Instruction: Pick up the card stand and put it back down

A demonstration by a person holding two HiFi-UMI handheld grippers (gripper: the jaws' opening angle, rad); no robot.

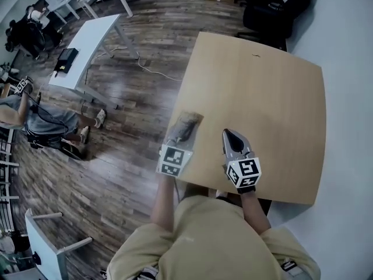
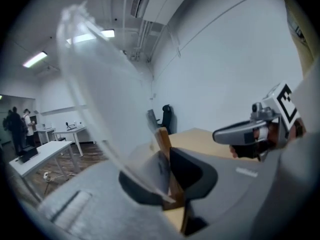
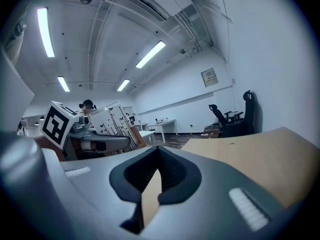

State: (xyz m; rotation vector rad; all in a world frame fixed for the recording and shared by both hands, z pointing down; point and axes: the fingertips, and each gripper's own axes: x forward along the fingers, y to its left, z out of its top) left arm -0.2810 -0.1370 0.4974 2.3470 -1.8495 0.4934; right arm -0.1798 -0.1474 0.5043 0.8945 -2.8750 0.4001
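A: Your left hand-held gripper (image 1: 182, 135) has its jaws drawn narrow and pressed on the card stand (image 1: 186, 123). In the left gripper view, the pads clamp the wooden base (image 2: 162, 138) from both sides.

B: Agreed. The clear panel (image 2: 95, 94) rises out of that base and leans up and to the left across the view. It is blurred, so you cannot read anything on it.

A: From your head view, the card stand sits over the left edge of the surface (image 1: 262, 98), close to the corner nearest you. I cannot say for sure whether its base touches the wood or hangs just above it.

B: Your right hand-held gripper (image 1: 228, 135) is beside the left one, a little apart, over the near part of the same surface. Its jaws are together with nothing between them. In the right gripper view, only a sliver of the tan top shows through the slit below the pads.

A: Its marker cube (image 1: 243, 172) faces up towards you. The left one's cube (image 1: 175, 160) does the same.

B: Beyond the far corner of the surface stands a black office chair (image 1: 274, 4), and the wood-plank floor (image 1: 140, 98) lies to your left.
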